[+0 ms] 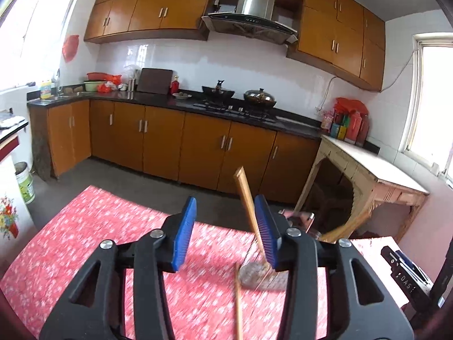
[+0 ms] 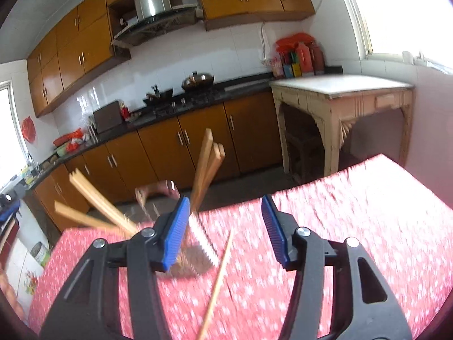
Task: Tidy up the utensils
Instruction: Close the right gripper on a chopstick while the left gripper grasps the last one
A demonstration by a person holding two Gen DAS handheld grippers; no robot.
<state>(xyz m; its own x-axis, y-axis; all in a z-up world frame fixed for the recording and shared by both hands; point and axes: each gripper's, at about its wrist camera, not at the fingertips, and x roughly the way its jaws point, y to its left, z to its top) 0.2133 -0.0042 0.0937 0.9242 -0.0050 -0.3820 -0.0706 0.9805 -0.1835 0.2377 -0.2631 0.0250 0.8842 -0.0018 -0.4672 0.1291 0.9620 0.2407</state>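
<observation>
While both my left gripper and right gripper stand apart and empty, entry: loose chopstick flat on red tablecloth beside glass holder of chopsticks; I'd straddle it squarely, close gently.

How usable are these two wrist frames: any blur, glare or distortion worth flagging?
Left wrist view: the red patterned tablecloth is motion-smeared, the window is blown out, and fisheye bends the orange-brown cabinets. Right wrist view: the tablecloth and the wooden chopsticks are smeared, with window glare at the top right.
</observation>
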